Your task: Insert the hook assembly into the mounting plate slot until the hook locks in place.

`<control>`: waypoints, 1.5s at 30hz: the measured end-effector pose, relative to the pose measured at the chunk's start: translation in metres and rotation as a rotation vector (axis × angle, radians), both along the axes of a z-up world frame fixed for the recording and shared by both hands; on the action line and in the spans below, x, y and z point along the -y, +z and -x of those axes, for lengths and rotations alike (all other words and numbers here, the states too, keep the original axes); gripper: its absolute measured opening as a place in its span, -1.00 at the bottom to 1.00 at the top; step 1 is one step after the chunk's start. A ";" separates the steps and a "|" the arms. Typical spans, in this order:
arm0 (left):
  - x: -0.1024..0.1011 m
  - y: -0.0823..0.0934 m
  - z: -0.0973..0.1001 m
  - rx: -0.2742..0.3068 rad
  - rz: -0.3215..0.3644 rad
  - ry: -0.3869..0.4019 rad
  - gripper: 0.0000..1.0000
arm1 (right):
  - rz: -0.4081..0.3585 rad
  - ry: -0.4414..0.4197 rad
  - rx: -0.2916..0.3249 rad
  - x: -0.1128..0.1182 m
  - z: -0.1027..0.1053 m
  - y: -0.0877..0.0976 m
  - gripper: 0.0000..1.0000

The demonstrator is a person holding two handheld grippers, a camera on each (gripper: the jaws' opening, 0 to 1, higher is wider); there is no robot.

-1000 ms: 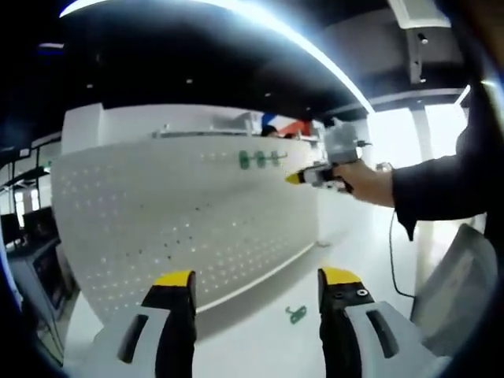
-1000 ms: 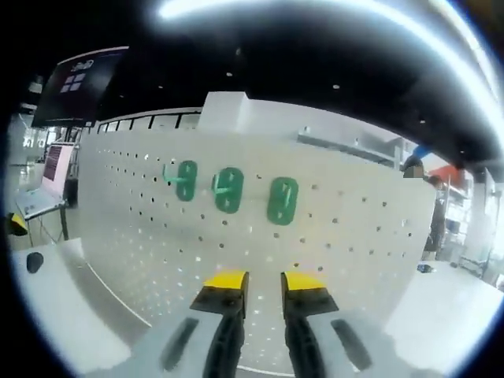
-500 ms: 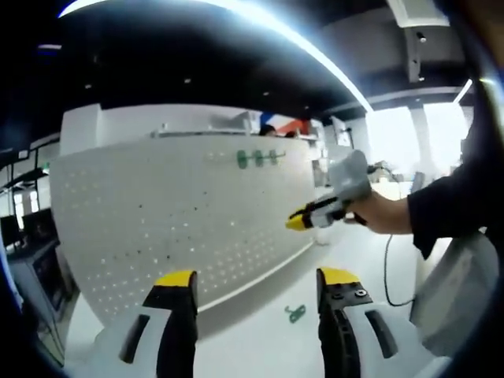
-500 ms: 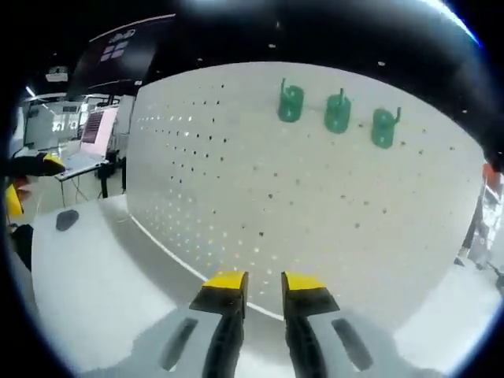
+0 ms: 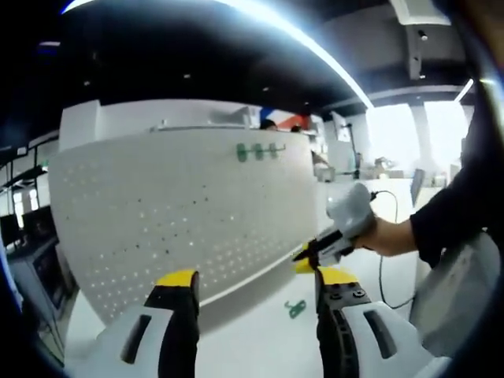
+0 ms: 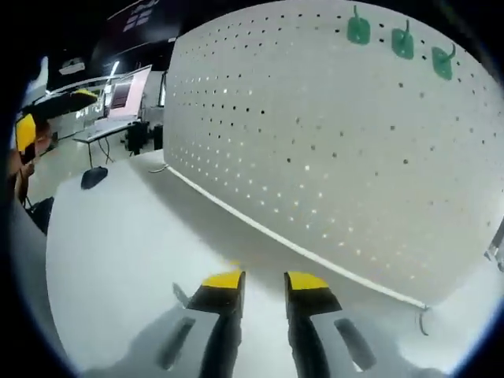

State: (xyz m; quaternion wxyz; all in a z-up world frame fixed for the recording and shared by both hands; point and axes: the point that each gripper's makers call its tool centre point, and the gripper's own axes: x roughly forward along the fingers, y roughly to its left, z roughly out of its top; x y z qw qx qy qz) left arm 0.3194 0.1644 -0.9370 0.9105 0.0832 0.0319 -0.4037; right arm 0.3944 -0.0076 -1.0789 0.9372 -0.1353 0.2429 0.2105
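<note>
right gripper (image 5: 315,253) nearing, jaws hanging slightly parted, empty | loose hook (image 5: 296,309) lying at its 6 o'clock on table (image 5: 252,346) | left gripper (image 5: 256,277) spread, empty | pegboard (image 5: 181,213) standing at 11 o'clock

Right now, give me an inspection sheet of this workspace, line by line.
Surface: white table, bare in front of the board.
Job's things: white pegboard standing upright on the table; three green hooks mounted in a row near its top; one loose green hook lying on the table by the board's foot.
Clutter: small dark object on the table's far side.
Grippers: left gripper open, holding nothing; right gripper slightly open, holding nothing, low over the table.
Cables: dark cable hanging below the person's hand.
Surroundings: monitors and desks behind; ceiling light strips.
</note>
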 end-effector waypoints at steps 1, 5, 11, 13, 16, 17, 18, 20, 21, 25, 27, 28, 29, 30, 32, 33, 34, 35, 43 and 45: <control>0.000 0.000 0.000 0.001 0.000 0.001 0.20 | 0.000 0.008 -0.017 -0.002 0.002 -0.006 -0.62; -0.001 0.000 0.000 0.001 0.000 0.003 0.20 | 0.002 0.035 -0.055 -0.008 0.005 -0.019 -0.60; 0.000 0.000 0.000 0.001 -0.002 0.002 0.19 | -0.003 0.077 -0.121 -0.016 0.015 -0.032 -0.57; 0.000 0.000 0.000 0.001 -0.003 0.001 0.19 | -0.005 0.096 -0.135 -0.019 0.018 -0.034 -0.57; 0.000 0.001 0.001 0.002 -0.004 0.000 0.18 | -0.016 0.119 -0.150 -0.025 0.021 -0.035 -0.57; 0.000 0.001 0.000 0.002 -0.004 -0.001 0.18 | -0.017 0.128 -0.159 -0.027 0.023 -0.036 -0.57; 0.000 0.001 0.001 0.002 -0.005 -0.001 0.18 | -0.014 0.142 -0.167 -0.029 0.024 -0.037 -0.56; 0.000 0.001 0.001 0.003 -0.005 -0.001 0.18 | -0.011 0.165 -0.183 -0.033 0.027 -0.040 -0.56; 0.000 0.001 0.000 0.003 -0.004 0.000 0.18 | -0.016 0.173 -0.188 -0.035 0.029 -0.040 -0.56; 0.000 0.001 0.000 0.004 -0.004 -0.003 0.17 | -0.034 0.211 -0.208 -0.043 0.033 -0.042 -0.56; 0.001 0.001 0.001 0.002 -0.006 -0.004 0.17 | -0.048 0.232 -0.212 -0.048 0.035 -0.042 -0.55; 0.001 0.001 0.001 0.001 -0.007 -0.005 0.17 | -0.055 0.249 -0.219 -0.052 0.037 -0.042 -0.54; 0.001 0.000 0.001 0.000 -0.007 -0.006 0.17 | -0.058 0.266 -0.230 -0.056 0.039 -0.043 -0.54; 0.001 0.000 0.001 0.000 -0.007 -0.007 0.17 | -0.050 0.275 -0.231 -0.058 0.040 -0.045 -0.53; 0.002 0.000 0.002 0.000 -0.009 -0.008 0.17 | -0.041 0.287 -0.233 -0.060 0.041 -0.047 -0.53; 0.002 0.000 0.001 -0.001 -0.009 -0.008 0.16 | -0.040 0.292 -0.234 -0.060 0.041 -0.047 -0.53; 0.001 0.000 0.001 -0.001 -0.009 -0.008 0.16 | -0.033 0.303 -0.233 -0.061 0.042 -0.048 -0.53; 0.001 0.000 0.001 -0.001 -0.010 -0.008 0.16 | -0.030 0.307 -0.233 -0.062 0.043 -0.049 -0.53; 0.001 -0.001 0.001 -0.004 -0.010 -0.008 0.14 | 0.006 0.391 -0.216 -0.077 0.045 -0.053 -0.59; 0.001 -0.001 0.001 -0.004 -0.011 -0.009 0.14 | 0.016 0.408 -0.212 -0.081 0.046 -0.053 -0.64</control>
